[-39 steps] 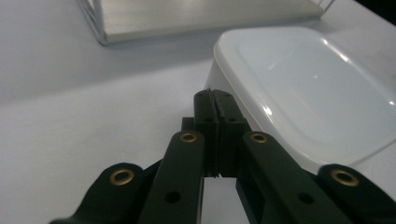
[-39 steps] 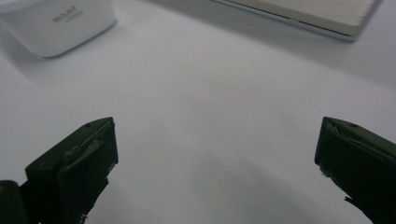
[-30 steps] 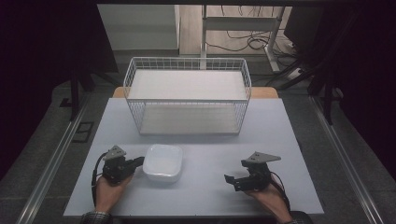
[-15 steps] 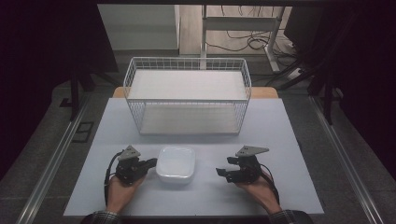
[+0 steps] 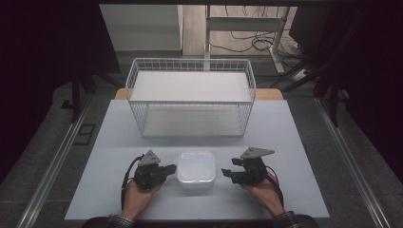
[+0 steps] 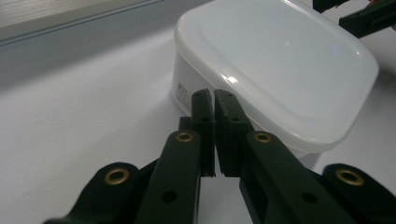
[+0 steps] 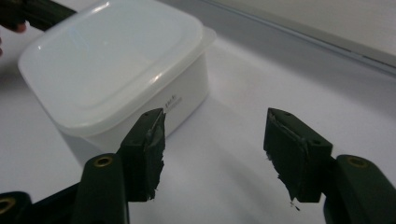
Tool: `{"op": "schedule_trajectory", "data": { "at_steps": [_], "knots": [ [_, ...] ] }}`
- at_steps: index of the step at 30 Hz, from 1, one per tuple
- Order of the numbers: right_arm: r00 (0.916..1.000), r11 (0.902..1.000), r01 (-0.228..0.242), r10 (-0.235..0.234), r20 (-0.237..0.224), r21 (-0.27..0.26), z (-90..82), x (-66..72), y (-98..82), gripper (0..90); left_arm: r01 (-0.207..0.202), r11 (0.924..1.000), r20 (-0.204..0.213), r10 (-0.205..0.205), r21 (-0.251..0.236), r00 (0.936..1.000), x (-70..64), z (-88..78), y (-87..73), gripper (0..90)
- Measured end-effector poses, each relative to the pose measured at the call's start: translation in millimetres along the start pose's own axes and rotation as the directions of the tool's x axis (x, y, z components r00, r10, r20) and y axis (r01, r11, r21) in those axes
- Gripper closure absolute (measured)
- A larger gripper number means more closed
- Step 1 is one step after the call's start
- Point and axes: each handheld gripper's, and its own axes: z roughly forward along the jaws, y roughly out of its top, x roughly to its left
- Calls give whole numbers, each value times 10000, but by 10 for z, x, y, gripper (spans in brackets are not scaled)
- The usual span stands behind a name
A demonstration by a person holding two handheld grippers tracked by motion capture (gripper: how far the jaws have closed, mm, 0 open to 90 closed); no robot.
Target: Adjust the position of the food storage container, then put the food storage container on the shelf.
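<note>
— Looking down from the high view first: where does the box sit?

— I see the white lidded container (image 5: pixel 196 169) flat on the pale surface (image 5: pixel 294 142), near my edge, lid up. It is nearly square with rounded corners; its slightly longer side runs left to right, sides about square to the surface edge. The left tongs (image 5: pixel 168 169) lie just beside its left wall, the right tongs (image 5: pixel 227 173) near its right wall with a small gap. The wire basket (image 5: pixel 190 95) stands well apart, toward the far side.

— And the left gripper view?

— My left tongs (image 6: pixel 215 100) are nearly together, only a thin slit between them with nothing in it; they have just opened a trace. Their tips sit at the container's (image 6: pixel 275 70) near wall, right by its small printed label; I cannot tell if they touch. The container runs away diagonally up to the right.

— Right gripper view?

— The right tongs (image 7: pixel 215 135) stand apart, having just been closing, bare surface between them. One jaw overlaps the container's (image 7: pixel 116 65) wall in the picture; the box lies up and left, a corner toward me.
</note>
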Motion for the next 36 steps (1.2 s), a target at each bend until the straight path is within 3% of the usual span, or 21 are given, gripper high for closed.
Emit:
{"op": "schedule_trajectory", "data": {
  "at_steps": [2,3,4,6,7,9,10,12,19,24,28,33,36],
  "knots": [
    [9998,9997,201,-202,86,99,2,6,-26,331,41,10000,-175,-41,17,9998,35,-13,-8,787],
    [9995,9995,270,-272,133,131,0,9,-34,307,81,10000,-308,-80,56,9995,55,-25,-15,727],
    [9990,9992,383,-385,208,118,0,15,-54,263,77,9999,-555,-70,127,9984,106,-55,-35,596],
    [9985,9988,464,-469,288,174,0,15,-74,217,156,9998,-616,-148,119,9980,129,-73,-46,486],
    [9985,9988,464,-469,288,174,0,15,-74,217,237,9997,-538,-231,105,9983,156,-89,-53,486],
    [9983,9986,479,-486,316,217,5,9,-93,179,456,9990,-321,-455,27,9984,197,-111,-70,365],
    [9987,9990,399,-405,298,197,9,4,-104,142,468,9987,-111,-470,-180,9988,215,-131,-88,266],
    [9991,9993,335,-339,248,193,5,3,-106,109,363,9989,-72,-366,-295,9993,214,-145,-93,180],
    [9997,9998,199,-198,-135,14,6,15,-102,51,-240,9982,-120,234,-552,9997,174,-154,-111,120],
    [9988,9998,-30,19,-494,-221,2,52,-47,41,-7,9964,604,59,-852,9982,183,-187,-97,102],
    [9958,9997,-165,150,-906,-159,3,80,2,48,-251,9962,551,298,-836,9980,161,-188,-82,81],
    [9923,9996,-203,179,-1223,-190,40,154,101,53,-41,9961,1079,136,-876,9941,105,-186,20,80],
    [9898,9996,-275,258,-1399,-98,74,183,161,34,-101,9965,1172,198,-826,9929,89,-183,42,80]
  ]
}}
